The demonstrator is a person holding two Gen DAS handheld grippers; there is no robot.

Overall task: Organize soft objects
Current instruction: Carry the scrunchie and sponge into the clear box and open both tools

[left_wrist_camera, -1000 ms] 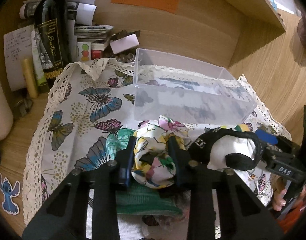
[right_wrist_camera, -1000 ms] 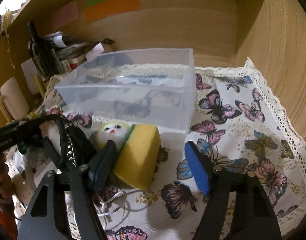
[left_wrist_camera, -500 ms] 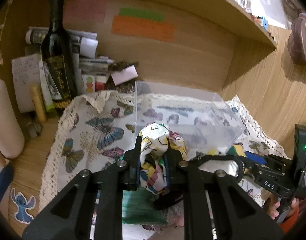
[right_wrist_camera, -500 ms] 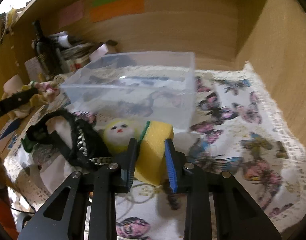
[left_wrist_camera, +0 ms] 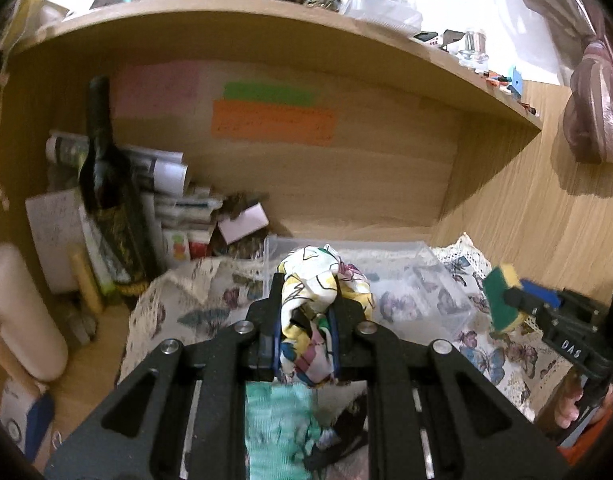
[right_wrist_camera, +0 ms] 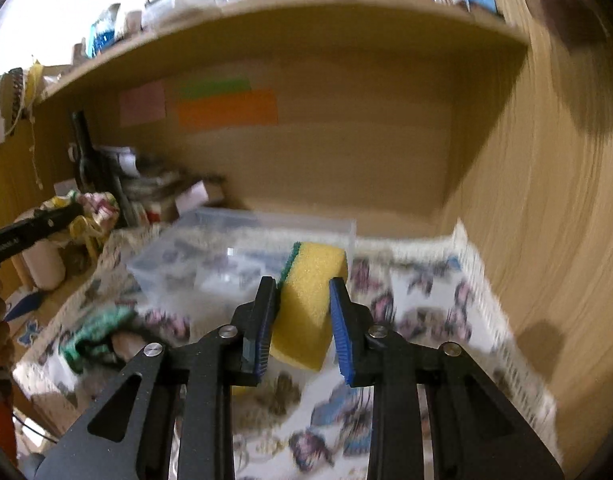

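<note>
My left gripper (left_wrist_camera: 305, 324) is shut on a floral fabric scrunchie (left_wrist_camera: 312, 300) and holds it lifted, in front of the clear plastic bin (left_wrist_camera: 406, 280). It also shows at the left of the right wrist view (right_wrist_camera: 86, 212). My right gripper (right_wrist_camera: 302, 320) is shut on a yellow sponge with a green scouring side (right_wrist_camera: 310, 292), raised above the butterfly cloth (right_wrist_camera: 418, 308) just before the bin (right_wrist_camera: 234, 256). The sponge also shows in the left wrist view (left_wrist_camera: 502, 296). A teal knitted cloth (left_wrist_camera: 274, 428) lies under my left gripper.
A dark wine bottle (left_wrist_camera: 110, 184), papers and small boxes (left_wrist_camera: 242, 224) crowd the back left corner. A white roll (left_wrist_camera: 18, 312) stands at the left. A wooden shelf (left_wrist_camera: 306, 36) hangs overhead and a wooden side wall (right_wrist_camera: 546, 200) bounds the right.
Both grippers have risen from the cloth with their loads. The sponge has left the doll-faced toy and the black strap, and the scrunchie is higher, closer to the bin.
</note>
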